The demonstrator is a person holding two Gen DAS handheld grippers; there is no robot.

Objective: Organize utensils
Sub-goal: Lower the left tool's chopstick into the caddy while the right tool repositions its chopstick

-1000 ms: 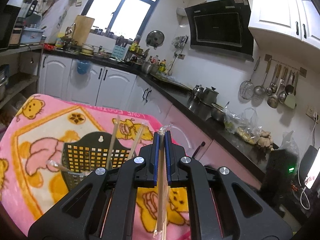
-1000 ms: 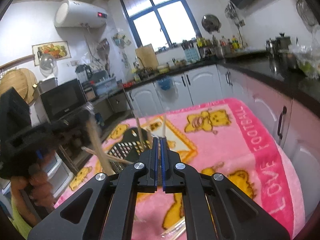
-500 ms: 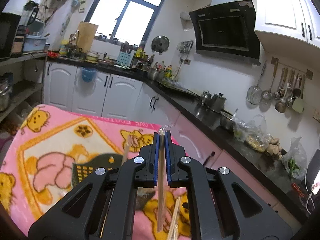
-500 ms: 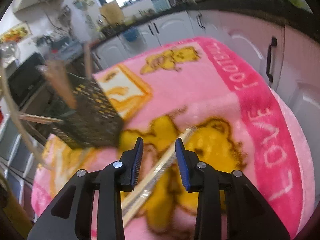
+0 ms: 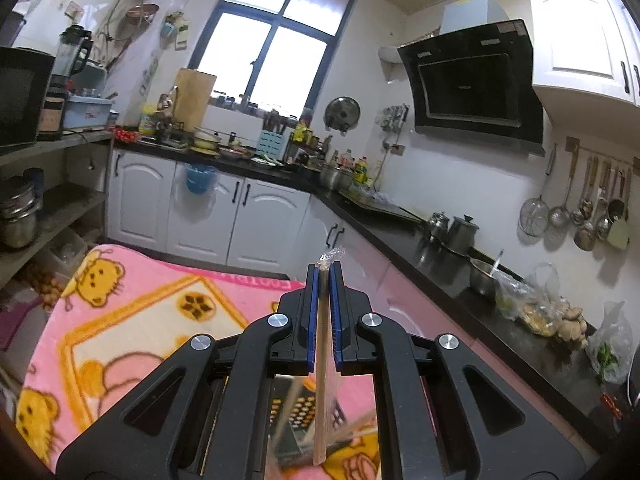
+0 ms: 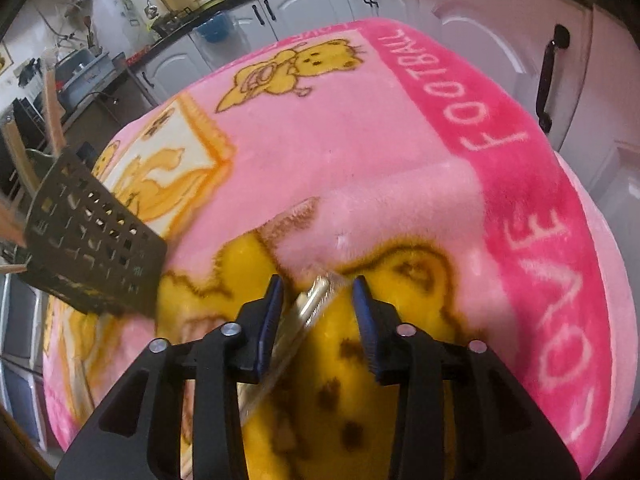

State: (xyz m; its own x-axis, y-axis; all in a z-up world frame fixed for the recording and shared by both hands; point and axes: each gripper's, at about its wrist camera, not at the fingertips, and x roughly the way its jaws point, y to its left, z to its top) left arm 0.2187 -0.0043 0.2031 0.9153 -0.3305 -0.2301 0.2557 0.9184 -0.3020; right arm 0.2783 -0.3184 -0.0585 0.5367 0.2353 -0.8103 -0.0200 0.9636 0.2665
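My left gripper [image 5: 325, 280] is shut on a pair of wrapped wooden chopsticks [image 5: 322, 380], held upright above the pink blanket [image 5: 132, 320]. The black perforated utensil basket [image 5: 304, 412] shows below it, mostly hidden behind the jaws. In the right wrist view my right gripper [image 6: 318, 300] is open, low over the blanket [image 6: 360, 140], its jaws on either side of another wrapped chopstick pair [image 6: 308, 308] lying on the yellow bear print. The black basket [image 6: 92, 240] stands to the left with several chopsticks [image 6: 52, 108] sticking out of it.
The blanket covers a table with its edge close on the right. White cabinet doors [image 6: 520, 40] stand just beyond. A black countertop [image 5: 460, 280] with pots and bags runs along the right wall, with shelves [image 5: 40, 200] at the left.
My right gripper opened and dropped down to straddle the chopstick pair on the blanket. My left gripper rose and tilted upward, still shut on its chopsticks; the basket slid below its view.
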